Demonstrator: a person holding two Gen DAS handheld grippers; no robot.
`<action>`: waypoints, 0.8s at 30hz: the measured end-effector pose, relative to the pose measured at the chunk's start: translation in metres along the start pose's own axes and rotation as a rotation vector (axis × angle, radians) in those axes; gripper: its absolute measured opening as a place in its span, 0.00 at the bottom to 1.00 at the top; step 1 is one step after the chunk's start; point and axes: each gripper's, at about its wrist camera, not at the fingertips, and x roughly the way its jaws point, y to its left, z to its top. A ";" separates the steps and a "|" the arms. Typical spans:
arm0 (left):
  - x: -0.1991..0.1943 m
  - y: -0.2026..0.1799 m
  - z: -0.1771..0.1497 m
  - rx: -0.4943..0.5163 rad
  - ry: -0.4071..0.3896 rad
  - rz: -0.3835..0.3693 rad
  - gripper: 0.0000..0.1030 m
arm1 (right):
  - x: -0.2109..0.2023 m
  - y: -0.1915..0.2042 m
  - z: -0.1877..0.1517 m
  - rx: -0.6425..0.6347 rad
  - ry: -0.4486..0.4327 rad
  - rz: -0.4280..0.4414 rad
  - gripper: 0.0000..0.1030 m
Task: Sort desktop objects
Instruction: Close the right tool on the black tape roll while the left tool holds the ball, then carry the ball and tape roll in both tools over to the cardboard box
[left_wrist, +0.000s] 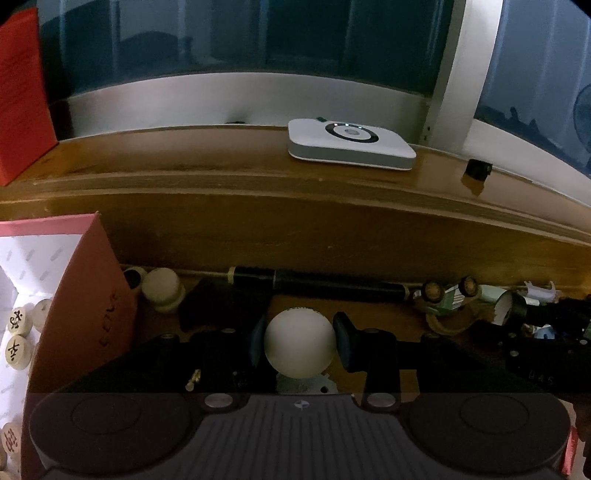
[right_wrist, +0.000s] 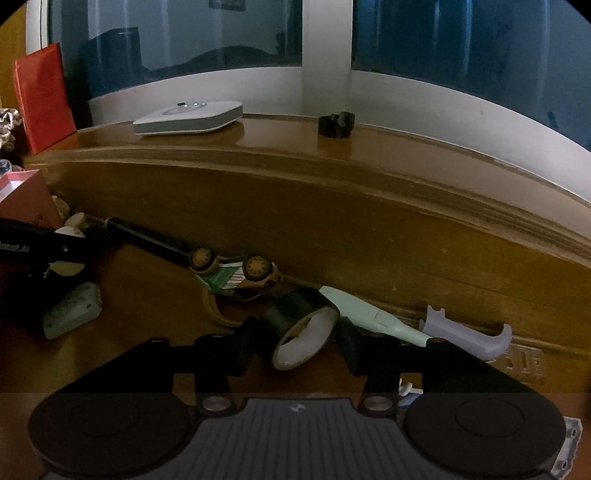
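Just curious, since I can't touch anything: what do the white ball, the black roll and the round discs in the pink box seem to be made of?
White ball: probably thin plastic; smooth, matte, seamless, like a table-tennis ball.
Black roll: likely adhesive tape; dark, faintly glossy outside, pale, probably cardboard, core inside.
Discs in the pink box: apparently light wood; pale, unglossy faces with dark characters marked on them, like chess pieces.
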 end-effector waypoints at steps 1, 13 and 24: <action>0.000 0.000 0.000 0.000 -0.001 -0.001 0.39 | -0.001 0.000 0.000 0.002 -0.001 -0.001 0.47; -0.007 -0.005 0.002 0.009 -0.016 -0.011 0.39 | -0.022 0.000 0.006 0.006 -0.044 -0.018 0.47; -0.029 -0.022 0.004 0.043 -0.058 -0.045 0.39 | -0.053 0.003 0.009 0.011 -0.100 -0.043 0.47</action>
